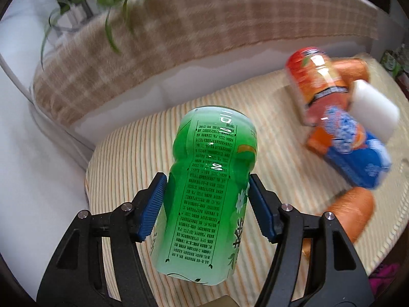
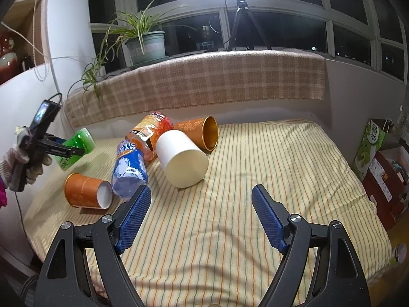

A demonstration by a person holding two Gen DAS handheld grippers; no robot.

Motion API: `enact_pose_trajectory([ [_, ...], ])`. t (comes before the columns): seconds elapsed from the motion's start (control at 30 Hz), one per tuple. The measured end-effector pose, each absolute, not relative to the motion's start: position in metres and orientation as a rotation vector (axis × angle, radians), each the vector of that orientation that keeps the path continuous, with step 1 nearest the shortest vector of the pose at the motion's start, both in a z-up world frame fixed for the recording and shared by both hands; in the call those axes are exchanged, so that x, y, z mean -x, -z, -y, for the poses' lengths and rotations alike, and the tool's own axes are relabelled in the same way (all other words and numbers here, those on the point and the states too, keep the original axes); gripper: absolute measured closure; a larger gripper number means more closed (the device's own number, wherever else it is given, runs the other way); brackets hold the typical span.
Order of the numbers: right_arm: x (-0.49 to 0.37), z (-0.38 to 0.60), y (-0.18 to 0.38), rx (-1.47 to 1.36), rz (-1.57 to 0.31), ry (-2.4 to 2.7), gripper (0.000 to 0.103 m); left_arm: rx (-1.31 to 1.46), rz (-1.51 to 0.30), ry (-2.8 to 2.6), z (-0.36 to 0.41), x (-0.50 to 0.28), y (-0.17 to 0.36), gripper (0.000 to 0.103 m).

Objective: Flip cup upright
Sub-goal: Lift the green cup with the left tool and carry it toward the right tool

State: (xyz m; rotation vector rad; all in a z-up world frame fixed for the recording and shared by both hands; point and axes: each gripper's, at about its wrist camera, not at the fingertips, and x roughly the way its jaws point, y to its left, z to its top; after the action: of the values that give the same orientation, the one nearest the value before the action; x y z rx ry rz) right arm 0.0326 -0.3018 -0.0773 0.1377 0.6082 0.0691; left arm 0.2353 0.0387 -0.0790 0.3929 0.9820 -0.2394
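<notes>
Striped bed (image 2: 242, 166) under everything; plaid blanket (image 2: 204, 81) draped along ledge behind, potted plant (image 2: 145, 42) and tripod (image 2: 240, 23) on sill, dark windows, bright ring lamp above.

Heap of cups lying on their sides on bed: white cup (image 2: 181, 161), largest, mouth toward camera; gold-lined orange cup (image 2: 202, 134) behind it, touching; red-orange printed cup (image 2: 150, 130) and blue cup (image 2: 129, 168) to left, overlapping; small orange cup (image 2: 87, 190) nearest, white inside showing.

Green cup (image 1: 207, 194) off the bed, pinched between blue pads of left tongs (image 1: 207, 204), gripped across mid-body, tilted, rim end toward camera, closed end pointing away. Translucent green wall, dense printed text, white flower motif, waisted profile. From right wrist view, same cup (image 2: 79, 143) held at far left, above bed edge, by gloved hand (image 2: 15, 158).

Right tongs (image 2: 200, 217) spread wide, holding nothing, hovering over bare stripes, near blue cup, well apart from green one.
</notes>
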Motion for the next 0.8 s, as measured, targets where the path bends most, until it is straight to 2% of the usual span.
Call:
enact_pose_trajectory([
  [0.33,-0.019,0.312,0.074,-0.150,-0.587,-0.063,0.022,-0.479,-0.843,0.431,0.041,-0.162,0.036,0.036],
  [0.6,-0.005,0.326,0.072,-0.156,-0.581,-0.033,0.022,-0.520,-0.824,0.610,0.105,-0.116,0.041,0.036],
  [0.8,0.003,0.340,0.076,-0.164,-0.595,-0.014,0.022,-0.561,-0.856,0.720,0.142,-0.088,0.065,0.036],
])
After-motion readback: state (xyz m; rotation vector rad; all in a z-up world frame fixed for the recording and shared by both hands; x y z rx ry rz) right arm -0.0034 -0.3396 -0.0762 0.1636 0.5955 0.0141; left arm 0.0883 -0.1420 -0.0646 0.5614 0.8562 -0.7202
